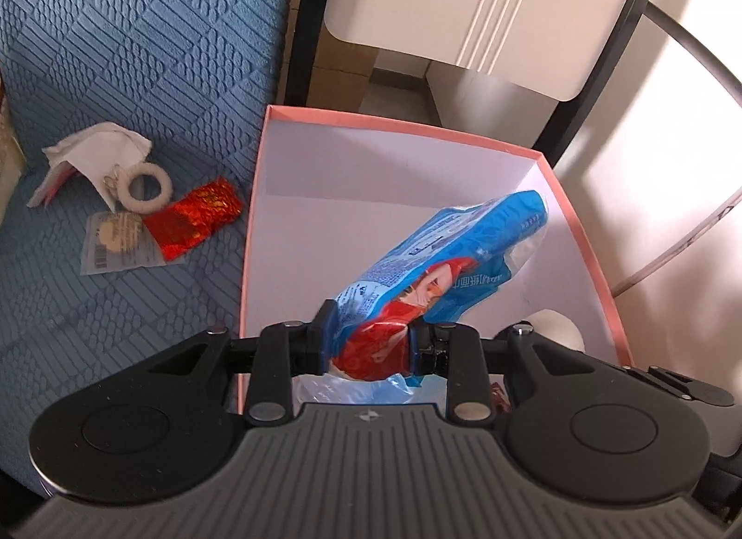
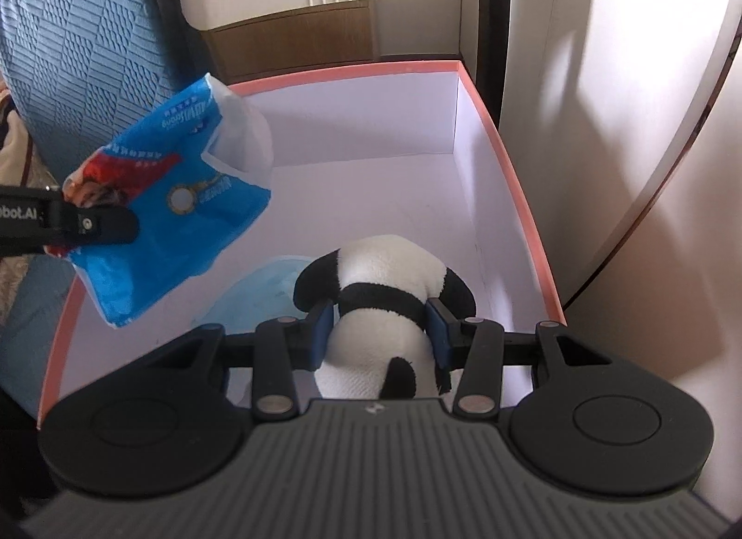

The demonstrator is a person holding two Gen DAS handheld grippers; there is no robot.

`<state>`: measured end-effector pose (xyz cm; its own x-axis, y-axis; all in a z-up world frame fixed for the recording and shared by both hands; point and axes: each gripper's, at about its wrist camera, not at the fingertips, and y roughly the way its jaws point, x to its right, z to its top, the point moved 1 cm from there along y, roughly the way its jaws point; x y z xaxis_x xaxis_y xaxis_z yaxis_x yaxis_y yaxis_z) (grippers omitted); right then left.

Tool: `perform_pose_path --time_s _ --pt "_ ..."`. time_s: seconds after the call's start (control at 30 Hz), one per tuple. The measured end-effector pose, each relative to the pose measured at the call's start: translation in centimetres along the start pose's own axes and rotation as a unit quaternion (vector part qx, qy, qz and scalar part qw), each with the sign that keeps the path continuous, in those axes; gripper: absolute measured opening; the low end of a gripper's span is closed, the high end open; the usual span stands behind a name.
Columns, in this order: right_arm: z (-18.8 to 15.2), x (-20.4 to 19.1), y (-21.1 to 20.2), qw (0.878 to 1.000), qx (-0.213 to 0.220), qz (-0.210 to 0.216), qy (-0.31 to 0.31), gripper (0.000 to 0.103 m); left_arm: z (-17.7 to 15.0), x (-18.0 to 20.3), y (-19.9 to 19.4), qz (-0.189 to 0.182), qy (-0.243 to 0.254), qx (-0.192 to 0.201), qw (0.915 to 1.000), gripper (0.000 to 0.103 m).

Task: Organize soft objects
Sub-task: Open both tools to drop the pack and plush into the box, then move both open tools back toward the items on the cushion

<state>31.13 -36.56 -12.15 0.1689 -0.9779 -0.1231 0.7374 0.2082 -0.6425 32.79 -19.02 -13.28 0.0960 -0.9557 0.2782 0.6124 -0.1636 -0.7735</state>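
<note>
Left wrist view: the left tool (image 1: 368,344) is clamped on the red end of a blue tissue pack (image 1: 445,265), which juts forward and up over the open pink-rimmed box (image 1: 589,233). The pack hangs above the white box floor, not resting on it. On the blue sofa cover (image 1: 139,52) left of the box lie a white cloth with a ring (image 1: 116,168), a red foil packet (image 1: 195,219) and a clear labelled sachet (image 1: 118,242), all still outside the box.

Right wrist view: the right tool (image 2: 382,330) grips a panda plush (image 2: 389,279) around its middle, low inside the box, beside a pale blue bag (image 2: 259,288) on the floor. The left tool enters from the left with the pack above the box's near left part.

To do this well, I judge each tool should sink until its item rests on the floor, let go only then, and keep the pack clear of the plush.
</note>
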Motion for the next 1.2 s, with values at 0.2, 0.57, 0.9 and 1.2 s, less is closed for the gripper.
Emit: perform_pose_path --time_s 0.2,0.57,0.9,1.2 --pt "0.3 -0.2 -0.7 1.0 0.007 -0.01 0.001 0.07 0.1 0.5 -1.3 0.011 0.027 0.001 0.9996 0.061" --pt "1.5 -3.3 -6.1 0.997 0.076 0.003 0.001 0.07 1.5 -0.7 -8.5 -0.009 0.046 0.072 0.9963 0.062" --pt "1.9 -8.3 -10.4 0.991 0.13 0.022 -0.018 0.07 1.2 -4.8 -15.6 -0.026 0.041 0.157 0.9863 0.062" --pt "-0.9 -13.0 -11.5 0.988 0.148 0.036 -0.035 0.07 -1.3 -10.2 -17.8 -0.007 0.028 0.19 0.9814 0.062"
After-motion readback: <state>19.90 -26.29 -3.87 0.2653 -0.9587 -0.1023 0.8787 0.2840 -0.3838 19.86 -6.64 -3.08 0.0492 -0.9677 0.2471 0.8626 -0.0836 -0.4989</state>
